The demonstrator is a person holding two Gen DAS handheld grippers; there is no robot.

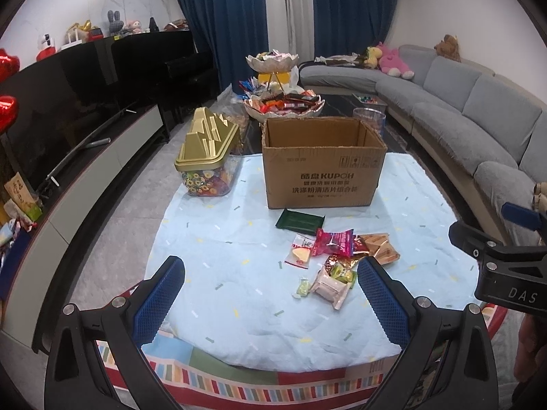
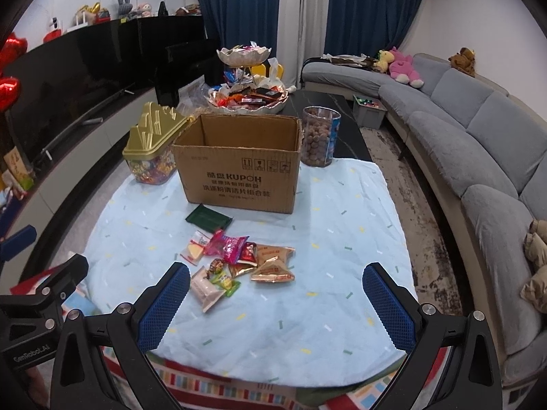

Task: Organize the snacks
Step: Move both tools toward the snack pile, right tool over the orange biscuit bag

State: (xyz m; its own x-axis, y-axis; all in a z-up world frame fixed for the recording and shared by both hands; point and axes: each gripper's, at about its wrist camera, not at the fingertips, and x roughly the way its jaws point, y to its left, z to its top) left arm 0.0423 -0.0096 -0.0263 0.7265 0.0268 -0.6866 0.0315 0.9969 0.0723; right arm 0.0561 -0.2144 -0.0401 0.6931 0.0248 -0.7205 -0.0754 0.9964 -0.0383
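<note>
Behind the cardboard box (image 1: 324, 162), a nut jar (image 1: 369, 119) hides partly; left gripper (image 1: 270, 283) and right gripper (image 2: 277, 290) hover released.

The box (image 1: 324, 174) front reads "KUPOH" above Chinese print and beside handling symbols, the right gripper (image 1: 512, 273) body bears "DAS", and the left gripper (image 2: 30, 335) body "GenRobot.AI".
</note>
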